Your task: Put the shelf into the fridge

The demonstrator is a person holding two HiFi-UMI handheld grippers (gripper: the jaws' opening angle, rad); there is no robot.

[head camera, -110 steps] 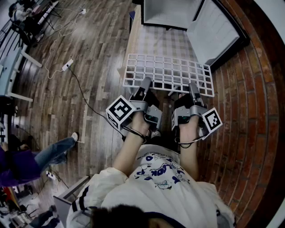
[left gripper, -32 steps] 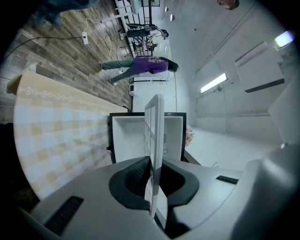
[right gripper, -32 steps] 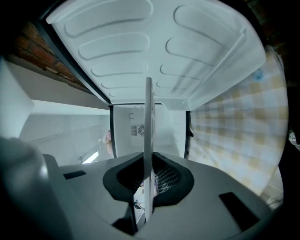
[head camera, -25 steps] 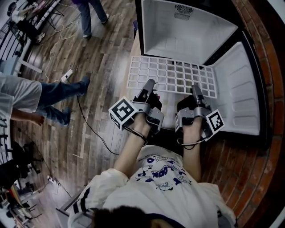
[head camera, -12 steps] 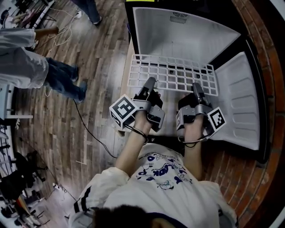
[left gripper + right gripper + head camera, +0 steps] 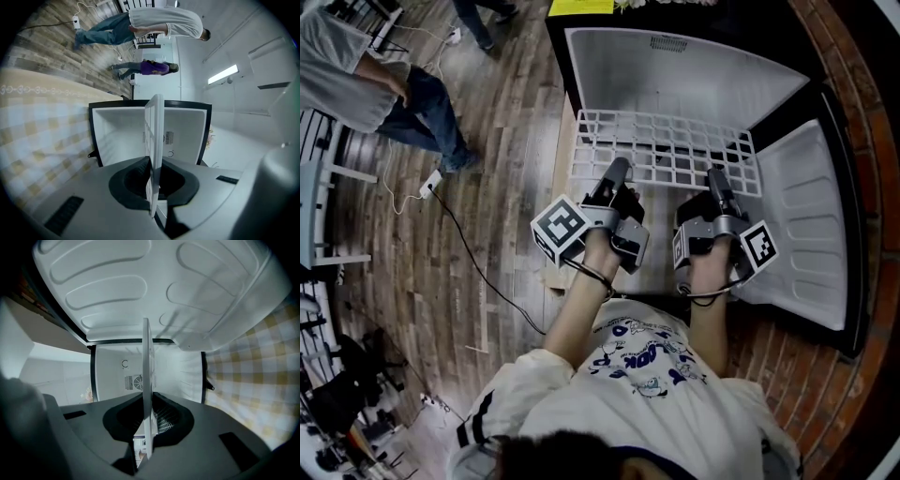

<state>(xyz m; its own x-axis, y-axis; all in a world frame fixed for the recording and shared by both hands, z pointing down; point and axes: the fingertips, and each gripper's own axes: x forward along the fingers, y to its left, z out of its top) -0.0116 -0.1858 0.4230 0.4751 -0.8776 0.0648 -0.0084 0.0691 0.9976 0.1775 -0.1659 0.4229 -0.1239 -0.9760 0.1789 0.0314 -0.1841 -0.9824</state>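
A white wire-grid shelf (image 6: 661, 148) is held level at the mouth of the open white fridge (image 6: 675, 75). My left gripper (image 6: 615, 174) is shut on the shelf's near edge at the left, and my right gripper (image 6: 715, 181) is shut on the same edge at the right. In the left gripper view the shelf (image 6: 154, 140) runs edge-on between the jaws toward the fridge cavity (image 6: 117, 136). The right gripper view shows the shelf (image 6: 146, 380) edge-on too, with the fridge interior (image 6: 140, 371) beyond it.
The fridge door (image 6: 802, 220) stands swung open at the right, its moulded inner panel (image 6: 150, 287) close to my right gripper. A checked tablecloth (image 6: 33, 140) lies under the fridge. A person (image 6: 384, 75) stands at the upper left on the wood floor, near a cable and power strip (image 6: 431, 183).
The fridge has come closer and the shelf's far edge has moved up to its opening. Both grippers kept their hold. The person at the left walked across the floor.
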